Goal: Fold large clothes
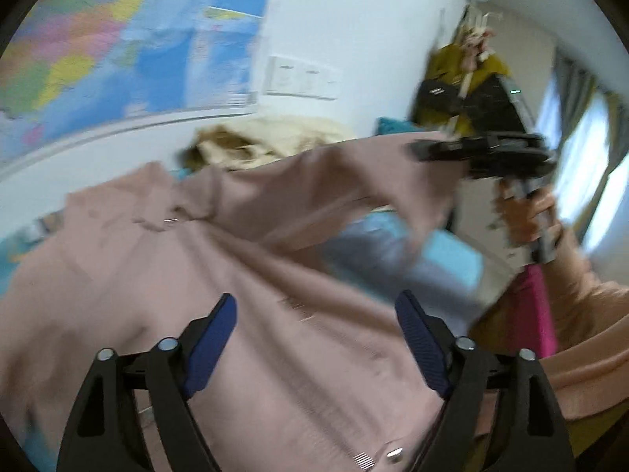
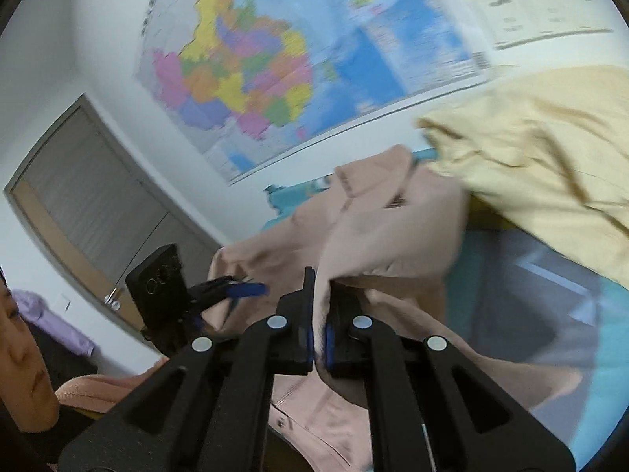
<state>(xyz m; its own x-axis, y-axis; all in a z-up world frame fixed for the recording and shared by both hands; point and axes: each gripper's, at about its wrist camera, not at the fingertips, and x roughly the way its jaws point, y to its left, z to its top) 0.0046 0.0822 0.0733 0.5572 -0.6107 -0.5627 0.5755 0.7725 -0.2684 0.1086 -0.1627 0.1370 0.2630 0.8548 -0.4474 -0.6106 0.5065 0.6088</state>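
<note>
Across the lower half of the left wrist view, a pink garment [image 1: 243, 259] lies spread over a turquoise surface [image 1: 452, 251], with the left gripper [image 1: 314, 338] hanging above it, its 2 blue pads wide apart and nothing between them. In the right wrist view, the right gripper [image 2: 319, 314] is clenched on a fold of the garment at lower centre, lifting it. A cream garment [image 2: 550, 149] lies heaped at the right. A coloured map [image 2: 275, 70] fills the white wall in the upper centre, a grey door [image 2: 90, 204] stands at the left, and wall sockets [image 1: 302, 78] show beside the map in the left view.
</note>
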